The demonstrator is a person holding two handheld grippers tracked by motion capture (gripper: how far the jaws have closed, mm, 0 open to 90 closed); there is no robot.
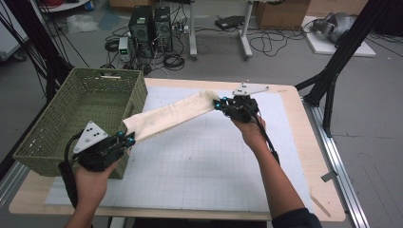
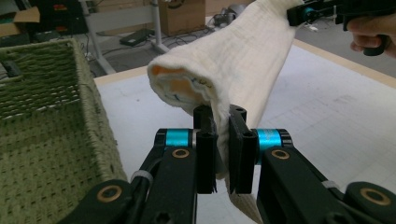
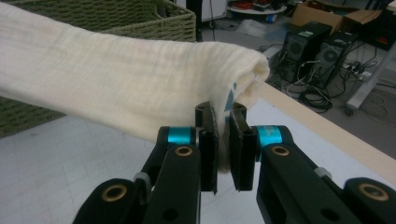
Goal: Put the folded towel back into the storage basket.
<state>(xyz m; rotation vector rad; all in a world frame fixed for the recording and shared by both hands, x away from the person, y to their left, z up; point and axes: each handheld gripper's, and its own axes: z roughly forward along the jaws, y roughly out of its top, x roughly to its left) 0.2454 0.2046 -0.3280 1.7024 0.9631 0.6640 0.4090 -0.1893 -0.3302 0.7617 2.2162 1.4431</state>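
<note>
A cream cloth (image 1: 171,114), folded into a long soft band with a fine crinkled weave, is held stretched above the table (image 1: 313,156) between the two grippers. Its long axis is seen in the high view to run from the near left, just beside the basket (image 1: 52,128), up to the far right over the middle of the white gridded mat (image 1: 199,161). The left gripper (image 1: 127,137) is clamped on the near end of the cloth; in the left gripper view the black jaws are pressed together on a pinch of fabric, above which the folded layers open into a rounded loop showing an orange and blue print inside. The right gripper (image 1: 219,104) is clamped on the far end; in the right gripper view the fabric is pinched between its jaws, with the bunched end of the band bulging past them and a blue mark visible in the folds. The cloth sags slightly along its length and is kept clear of the mat. The basket is rectangular, woven of green fibre, with a cut-out handle at its far rim, and stands on the table's left edge.
</note>
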